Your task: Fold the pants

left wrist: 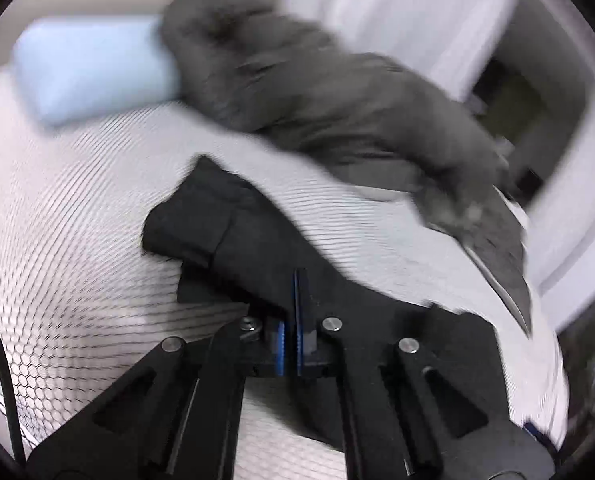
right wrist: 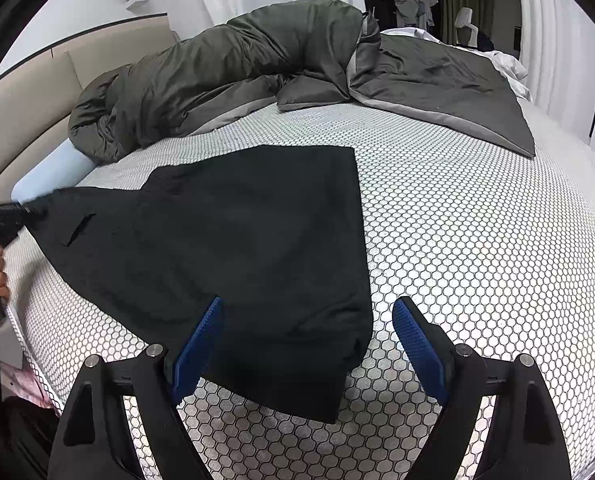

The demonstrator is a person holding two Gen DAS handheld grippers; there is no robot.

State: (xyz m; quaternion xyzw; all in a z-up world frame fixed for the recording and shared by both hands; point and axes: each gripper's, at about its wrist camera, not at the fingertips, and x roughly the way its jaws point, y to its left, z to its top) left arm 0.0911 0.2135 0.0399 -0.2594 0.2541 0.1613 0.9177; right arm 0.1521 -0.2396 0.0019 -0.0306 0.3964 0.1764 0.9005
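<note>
Right claw (right wrist: 305, 320) is closest to me, blue pads (right wrist: 415, 344) spread wide with nothing in them, hanging just over the near end of the black pants (right wrist: 257, 240). The pants are lying mostly flat on the bed's honeycomb-pattern sheet (right wrist: 477, 240). Left claw (left wrist: 291, 312) is clamped on a fold of the pants, pads pinched together on the fabric, pulling that corner up a bit. Grey duvet (right wrist: 225, 68) is bunched up at the far side, light blue pillow (left wrist: 93, 68) beside it.
</note>
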